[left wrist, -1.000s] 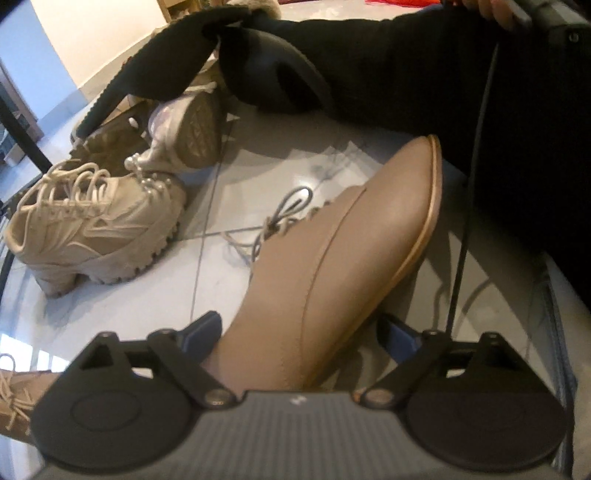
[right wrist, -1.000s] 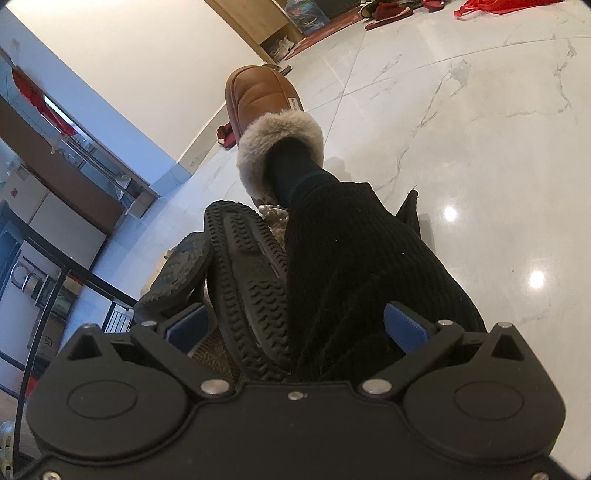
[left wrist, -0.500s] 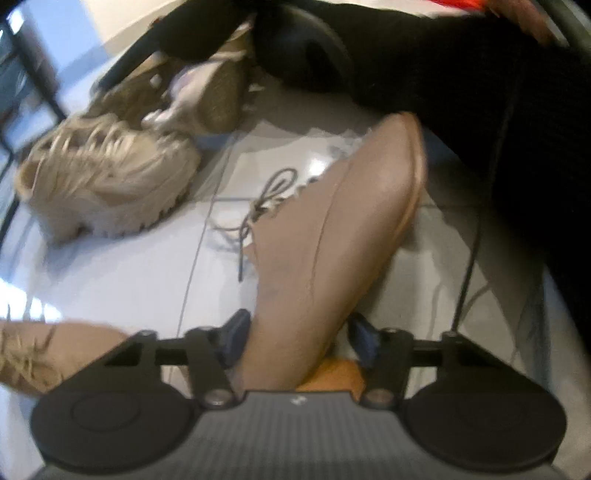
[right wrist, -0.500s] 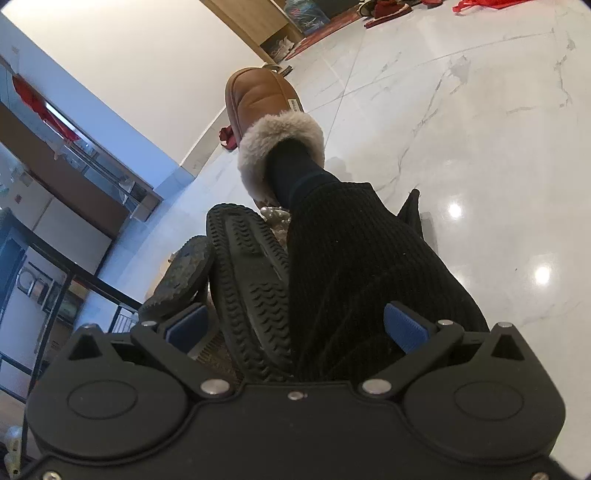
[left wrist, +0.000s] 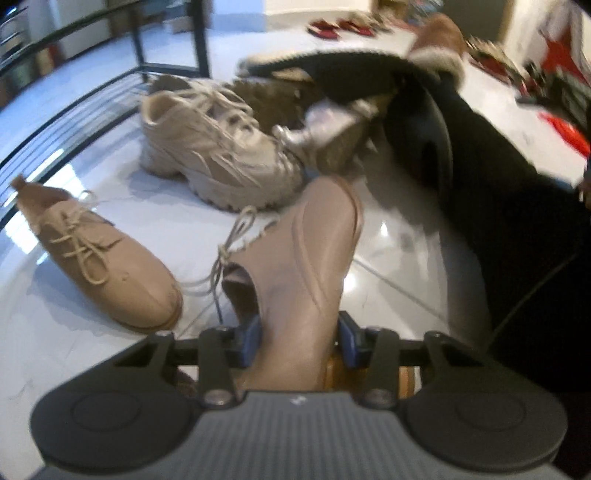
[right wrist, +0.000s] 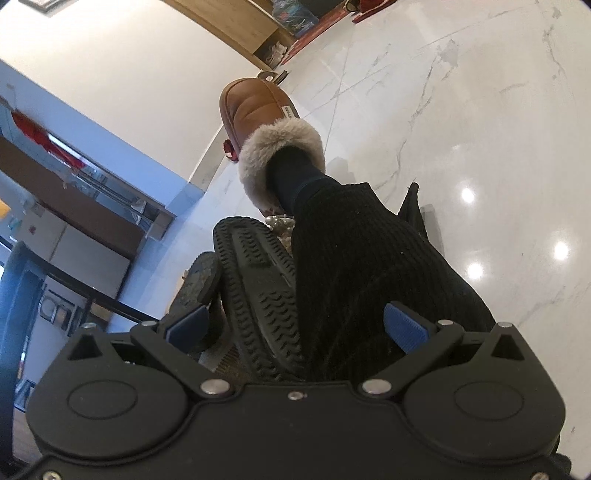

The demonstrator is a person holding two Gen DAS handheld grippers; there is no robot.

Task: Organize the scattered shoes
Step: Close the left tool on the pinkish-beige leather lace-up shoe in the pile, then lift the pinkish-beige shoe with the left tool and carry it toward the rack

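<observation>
My left gripper (left wrist: 298, 341) is shut on the heel of a tan lace-up shoe (left wrist: 299, 258) and holds it toe-forward over the white floor. Its matching tan shoe (left wrist: 99, 258) lies on the floor to the left. Behind them sit a chunky cream sneaker (left wrist: 214, 155), a silvery shoe (left wrist: 328, 129) and a brown shoe (left wrist: 266, 96). My right gripper (right wrist: 295, 328) is open, with a black treaded shoe sole (right wrist: 258, 284) and the person's black-trousered leg (right wrist: 369, 277) between its fingers.
A black metal shoe rack (left wrist: 92, 92) stands at the far left. The person's leg (left wrist: 498, 184) and brown fur-lined slipper (right wrist: 258, 118) fill the right. A black cable (left wrist: 532, 284) hangs there. Red items (left wrist: 332, 26) lie far back on the marble floor.
My left gripper closed on the tan shoe and swung left with it, bringing the second tan shoe and the rack into view. The right gripper has barely moved.
</observation>
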